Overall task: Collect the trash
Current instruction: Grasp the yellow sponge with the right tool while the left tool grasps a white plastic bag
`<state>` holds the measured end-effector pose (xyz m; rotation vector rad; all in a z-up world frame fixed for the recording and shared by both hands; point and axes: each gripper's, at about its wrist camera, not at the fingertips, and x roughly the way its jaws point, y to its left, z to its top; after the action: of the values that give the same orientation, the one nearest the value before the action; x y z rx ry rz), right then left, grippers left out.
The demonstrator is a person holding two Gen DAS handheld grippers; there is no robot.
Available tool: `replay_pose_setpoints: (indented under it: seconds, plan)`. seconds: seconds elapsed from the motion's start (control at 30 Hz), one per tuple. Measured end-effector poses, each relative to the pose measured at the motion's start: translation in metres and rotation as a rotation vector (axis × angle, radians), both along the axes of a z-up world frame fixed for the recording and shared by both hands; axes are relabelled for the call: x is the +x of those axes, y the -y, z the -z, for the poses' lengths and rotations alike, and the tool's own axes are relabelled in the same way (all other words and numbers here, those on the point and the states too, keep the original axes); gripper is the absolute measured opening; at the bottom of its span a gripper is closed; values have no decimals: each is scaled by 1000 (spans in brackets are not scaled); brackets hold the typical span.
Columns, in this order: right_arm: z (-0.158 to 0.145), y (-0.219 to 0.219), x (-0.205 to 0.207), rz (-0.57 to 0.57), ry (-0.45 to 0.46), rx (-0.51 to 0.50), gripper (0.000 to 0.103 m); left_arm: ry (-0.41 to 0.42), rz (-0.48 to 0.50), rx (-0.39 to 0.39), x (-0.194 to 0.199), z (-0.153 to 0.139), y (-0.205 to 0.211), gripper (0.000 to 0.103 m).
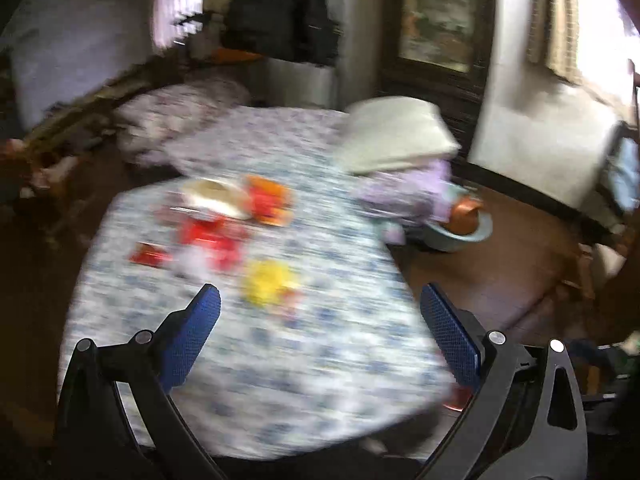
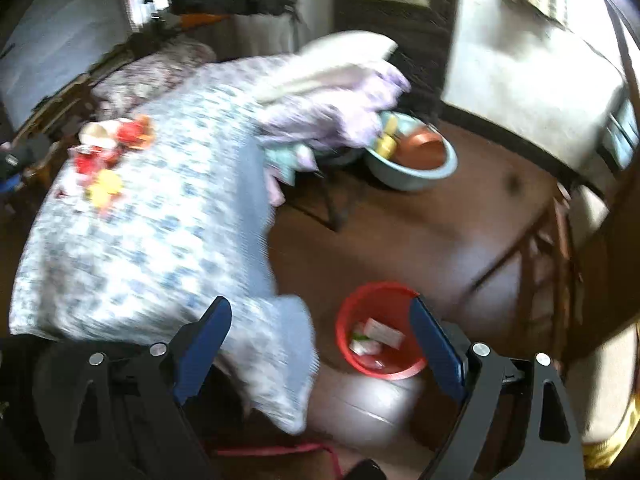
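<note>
I see the bed (image 1: 256, 368) first, filling most of both wrist views under a blue-and-white floral sheet, its near corner hanging down toward the dark wooden floor (image 2: 460, 248). Everything is smeared by blur, so fine detail escapes me.

At the far end of the bed lies a stack of folded bedding (image 1: 396, 136), pale on top and lilac beneath, with a patterned pillow (image 1: 176, 116) to its left. Past that end, a light blue basin (image 2: 412, 168) sits low with a copper-coloured bowl (image 2: 424, 148) inside it.

The trash is on the bed, well ahead of my left gripper (image 1: 320, 312): a loose cluster with a pale round paper dish (image 1: 216, 196), orange wrappers (image 1: 270, 200) touching its right side, red wrappers (image 1: 208, 240) just nearer, and a yellow crumpled piece (image 1: 268, 282) nearest the fingers. What each wrapper is I cannot tell.

On the floor beside the bed's near corner stands a red bucket (image 2: 372, 332) with a few white scraps (image 2: 376, 336) already in it. It sits between the fingers of my right gripper (image 2: 322, 320), partly hidden behind the right finger.

Both pairs of fingers stand wide apart and hold nothing.
</note>
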<state>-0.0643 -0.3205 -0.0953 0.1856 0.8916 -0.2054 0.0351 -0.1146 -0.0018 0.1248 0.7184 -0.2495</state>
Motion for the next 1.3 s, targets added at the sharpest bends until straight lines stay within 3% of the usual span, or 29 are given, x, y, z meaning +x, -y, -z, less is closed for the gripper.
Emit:
replay_pose_setpoints:
  seconds: [0.17, 0.27, 0.37, 0.47, 0.6, 0.8, 1.13, 1.2, 1.23, 1.27, 1.3]
  plan:
    - [-41, -72, 54, -139, 147, 30, 96, 37, -167, 67, 36, -1, -65, 96]
    - [-51, -104, 91, -154, 219, 81, 97, 58, -270, 91, 56, 6, -101, 96]
    - [-48, -125, 125, -119, 252, 117, 97, 38, -341, 6, 68, 20, -136, 96]
    - [-34, -146, 154, -107, 220, 111, 97, -14, -392, -77, 76, 36, -163, 96]
    - [-13, -158, 162, -130, 151, 60, 97, 14, -426, -46, 76, 36, -174, 96]
    - [2, -150, 167, -104, 105, 65, 97, -18, -415, -134, 74, 36, -180, 96]
    - [32, -190, 212, -203, -42, -14, 96, -42, -447, -141, 80, 42, -185, 96]
    - [40, -191, 219, -201, -71, -9, 90, -46, -446, -161, 79, 42, -186, 96]
    - [45, -189, 222, -209, -87, 16, 69, -49, -446, -168, 79, 43, -186, 96]
    - [49, -186, 224, -219, -98, 45, 40, -52, -444, -170, 79, 43, -186, 96]
    - [48, -183, 222, -217, -75, 53, 38, -56, -441, -169, 80, 44, -185, 96]
